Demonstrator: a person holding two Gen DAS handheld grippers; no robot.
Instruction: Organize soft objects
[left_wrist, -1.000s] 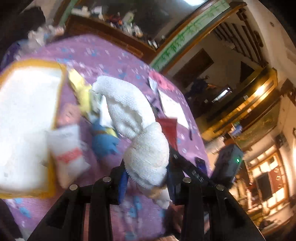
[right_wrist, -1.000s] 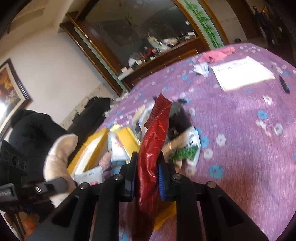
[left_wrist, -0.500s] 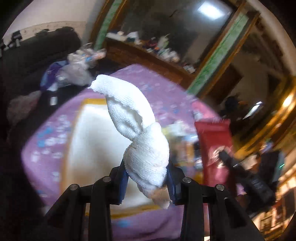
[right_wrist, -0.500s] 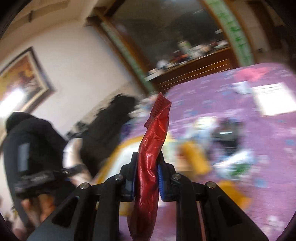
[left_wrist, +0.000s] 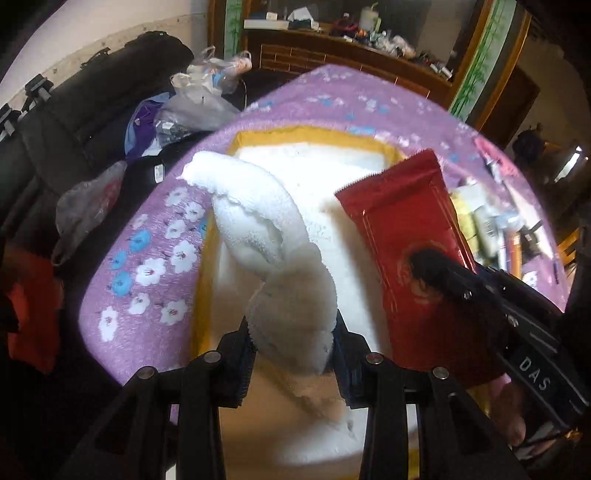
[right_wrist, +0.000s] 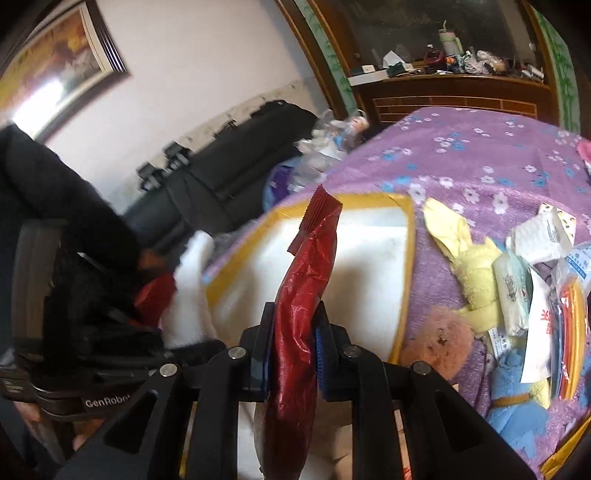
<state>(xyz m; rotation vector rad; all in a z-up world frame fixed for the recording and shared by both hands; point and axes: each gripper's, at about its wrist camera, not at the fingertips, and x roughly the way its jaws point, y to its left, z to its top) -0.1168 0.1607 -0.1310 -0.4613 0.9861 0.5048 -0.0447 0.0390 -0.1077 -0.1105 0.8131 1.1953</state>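
Observation:
My left gripper is shut on a white plush bunny and holds it over the white tray with a yellow rim. My right gripper is shut on a red foil packet, also above that tray. The packet and the right gripper show at the right of the left wrist view. The bunny shows at the left of the right wrist view.
A yellow plush, a pink plush, a blue plush and several packets lie on the purple flowered cloth right of the tray. A black sofa with plastic bags stands beyond the table edge.
Both grippers swung left from the pile of objects to above the white tray, each still holding its item. The red packet now hangs beside the bunny.

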